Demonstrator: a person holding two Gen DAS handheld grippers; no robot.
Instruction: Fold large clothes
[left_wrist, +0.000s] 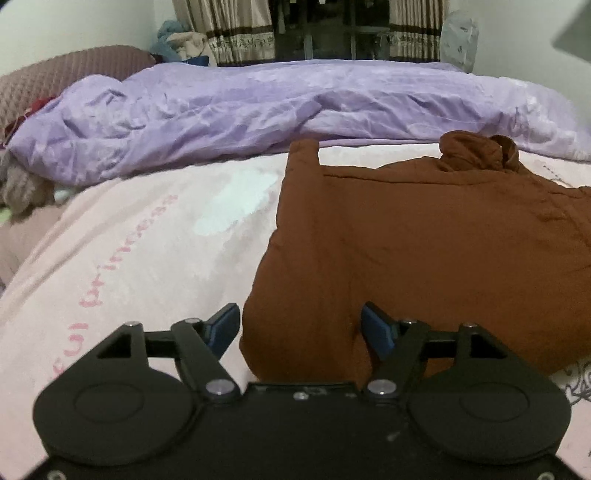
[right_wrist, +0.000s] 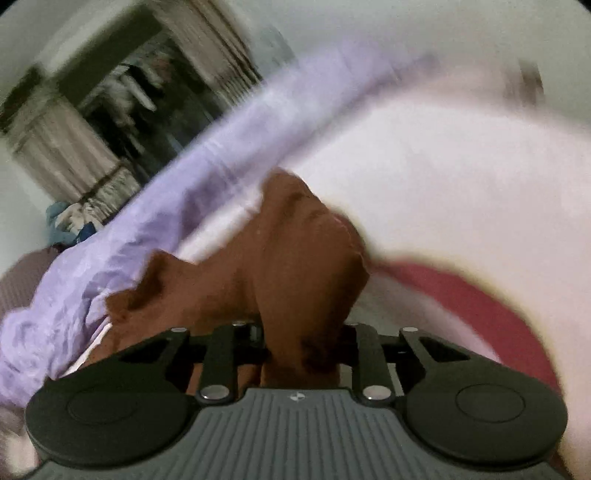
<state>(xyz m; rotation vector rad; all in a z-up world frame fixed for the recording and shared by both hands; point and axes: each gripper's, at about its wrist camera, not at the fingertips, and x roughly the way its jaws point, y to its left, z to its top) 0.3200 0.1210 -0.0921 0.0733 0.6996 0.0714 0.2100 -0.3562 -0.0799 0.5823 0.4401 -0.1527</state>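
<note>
The brown garment (left_wrist: 424, 251) lies partly folded on the pink bed sheet (left_wrist: 129, 258) at centre-right of the left view, and at the bottom of the right view my right claw (right_wrist: 301, 347) is clamped narrow on a bunched wad of it, while my left claw (left_wrist: 301, 326) stands wide with nothing pinched, one pad over the near left edge. If I pull the right side with the left free, I think the whole piece could drag and undo the fold, or slide toward the purple duvet (left_wrist: 258, 107) farther back.
</note>
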